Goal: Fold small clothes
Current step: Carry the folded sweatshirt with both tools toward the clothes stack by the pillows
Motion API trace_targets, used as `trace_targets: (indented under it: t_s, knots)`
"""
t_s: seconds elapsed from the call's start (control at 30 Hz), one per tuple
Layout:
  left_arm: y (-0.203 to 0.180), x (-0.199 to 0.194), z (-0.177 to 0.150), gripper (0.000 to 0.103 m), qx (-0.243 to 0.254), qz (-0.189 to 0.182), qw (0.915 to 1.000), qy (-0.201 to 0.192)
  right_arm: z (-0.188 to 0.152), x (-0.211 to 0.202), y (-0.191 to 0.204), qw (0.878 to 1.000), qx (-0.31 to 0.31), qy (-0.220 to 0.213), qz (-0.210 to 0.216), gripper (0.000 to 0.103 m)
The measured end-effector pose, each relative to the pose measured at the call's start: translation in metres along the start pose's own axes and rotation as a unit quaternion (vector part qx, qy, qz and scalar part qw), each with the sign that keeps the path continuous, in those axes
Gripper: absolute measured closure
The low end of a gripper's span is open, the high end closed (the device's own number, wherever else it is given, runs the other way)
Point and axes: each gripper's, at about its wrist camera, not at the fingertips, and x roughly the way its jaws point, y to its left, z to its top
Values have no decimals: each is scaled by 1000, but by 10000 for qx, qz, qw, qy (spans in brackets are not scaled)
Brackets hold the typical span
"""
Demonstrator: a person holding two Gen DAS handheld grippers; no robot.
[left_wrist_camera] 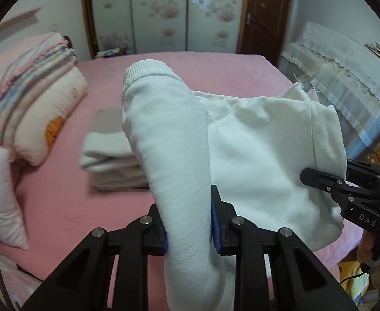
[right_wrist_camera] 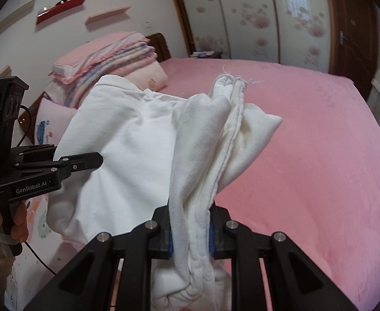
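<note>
A white garment hangs in the air above the pink bed, stretched between both grippers. My left gripper is shut on a thick fold of it that ends in a ribbed cuff. In the right wrist view my right gripper is shut on a bunched, frayed edge of the same white garment. The left gripper also shows at the left of that view, and the right gripper at the right of the left wrist view. The cloth hides the pads.
A folded stack of pale clothes lies on the bed behind the garment. Pillows with a striped blanket are piled at the headboard. A covered cabinet stands to the right of the bed, with wardrobe doors at the far wall.
</note>
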Motion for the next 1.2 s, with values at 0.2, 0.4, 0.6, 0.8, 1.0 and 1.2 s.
trace_targets:
  t_s: [0.2, 0.4, 0.6, 0.8, 1.0, 1.2]
  knots:
    - [70, -10, 45, 80, -182, 582, 9981, -117, 70, 40, 56, 9996, -254, -78, 27, 85]
    - [126, 28, 105, 80, -448, 1099, 9929, -86, 137, 99, 88, 9994, -265, -137, -149, 85]
    - [179, 92, 158, 80, -693, 1425, 9873, -66, 186, 159, 94, 9997, 170, -140, -125, 85]
    - [215, 155, 180, 80, -930, 1431, 9853, 14, 215, 216, 79, 9981, 606, -94, 53, 85]
    - [236, 223, 184, 80, -1000, 1350, 9856, 176, 215, 278, 57, 9956, 893, 198, 194, 85]
    - [247, 286, 171, 80, -1046, 1153, 9863, 552, 195, 324, 33, 9930, 1044, 529, 156, 85]
